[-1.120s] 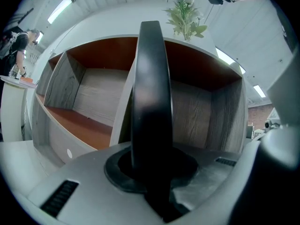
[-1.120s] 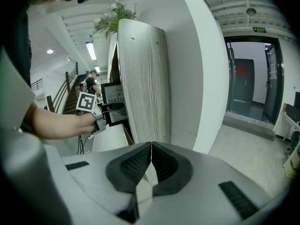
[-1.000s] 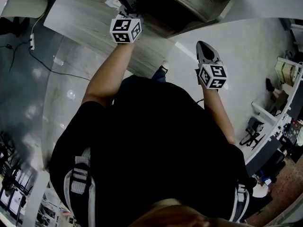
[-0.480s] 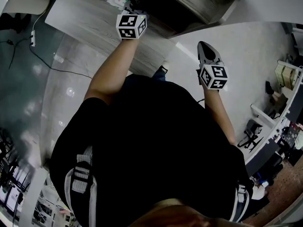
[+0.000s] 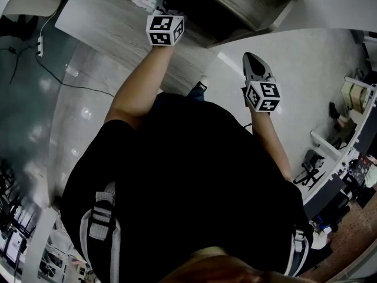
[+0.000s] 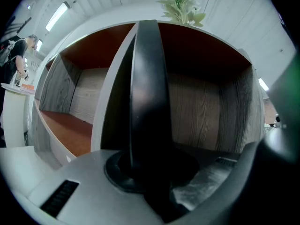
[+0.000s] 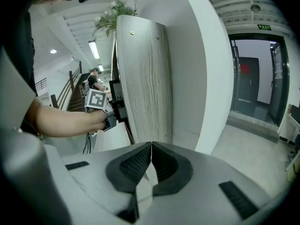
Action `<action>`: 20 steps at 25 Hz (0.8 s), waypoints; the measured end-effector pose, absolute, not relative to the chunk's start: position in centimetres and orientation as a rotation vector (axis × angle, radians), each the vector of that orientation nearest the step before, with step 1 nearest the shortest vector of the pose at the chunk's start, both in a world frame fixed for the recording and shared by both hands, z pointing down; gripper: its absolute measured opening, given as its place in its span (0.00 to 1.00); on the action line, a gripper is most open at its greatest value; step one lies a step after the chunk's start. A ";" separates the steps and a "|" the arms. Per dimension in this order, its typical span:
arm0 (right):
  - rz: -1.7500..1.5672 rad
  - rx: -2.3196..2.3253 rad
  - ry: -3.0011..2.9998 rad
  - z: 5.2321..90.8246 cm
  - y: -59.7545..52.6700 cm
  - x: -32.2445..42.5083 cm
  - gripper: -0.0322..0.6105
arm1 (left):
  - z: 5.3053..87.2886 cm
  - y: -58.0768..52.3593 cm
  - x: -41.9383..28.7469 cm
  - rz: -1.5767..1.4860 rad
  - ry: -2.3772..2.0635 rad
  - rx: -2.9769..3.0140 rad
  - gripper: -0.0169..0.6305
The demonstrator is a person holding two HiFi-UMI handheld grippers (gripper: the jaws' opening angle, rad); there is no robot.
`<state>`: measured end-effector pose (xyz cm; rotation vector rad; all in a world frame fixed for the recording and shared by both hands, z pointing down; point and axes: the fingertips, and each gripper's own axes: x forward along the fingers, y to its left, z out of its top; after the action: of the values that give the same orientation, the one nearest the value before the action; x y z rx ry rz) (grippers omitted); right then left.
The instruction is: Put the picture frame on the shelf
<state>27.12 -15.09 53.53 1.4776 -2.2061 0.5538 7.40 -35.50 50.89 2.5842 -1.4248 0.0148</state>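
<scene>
While outstretched at the shelf, left gripper jaws tight on picture frame; right gripper jaws together, empty.

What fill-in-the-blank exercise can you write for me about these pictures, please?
1. The left gripper holds the picture frame in front of the shelf; the frame's colour is ____.
2. The right gripper has its jaws together and holds ____.
3. On top of the shelf stands a green ____.
Missing words: black; nothing; plant
</scene>
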 end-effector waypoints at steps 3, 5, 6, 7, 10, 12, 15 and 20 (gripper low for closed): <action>0.566 1.464 -2.213 53.8 -14.8 26.6 0.07 | 50.8 -35.7 7.4 0.021 -1.432 2.580 0.13; 0.572 1.456 -2.214 54.0 -14.6 26.5 0.07 | 50.8 -35.9 7.7 0.021 -1.430 2.576 0.13; 0.573 1.453 -2.214 54.1 -14.6 26.5 0.07 | 50.8 -36.0 7.9 0.018 -1.431 2.576 0.13; 0.573 1.450 -2.216 54.1 -14.7 26.4 0.07 | 50.8 -36.1 7.9 0.016 -1.431 2.578 0.13; 0.570 1.442 -2.223 54.1 -14.8 26.2 0.07 | 50.7 -36.1 7.9 0.016 -1.436 2.581 0.13; 0.568 1.435 -2.226 54.1 -14.7 26.1 0.07 | 50.7 -36.1 7.9 0.015 -1.441 2.574 0.13; 0.571 1.427 -2.230 54.2 -14.5 26.1 0.07 | 50.9 -36.1 7.9 0.009 -1.427 2.538 0.13; 0.574 1.430 -2.234 54.1 -14.3 26.1 0.07 | 51.0 -36.0 7.7 0.008 -1.414 2.522 0.13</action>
<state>26.10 -14.28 54.08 1.4295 -2.2339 0.5737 7.73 -35.99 51.01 2.5224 -1.4139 0.0082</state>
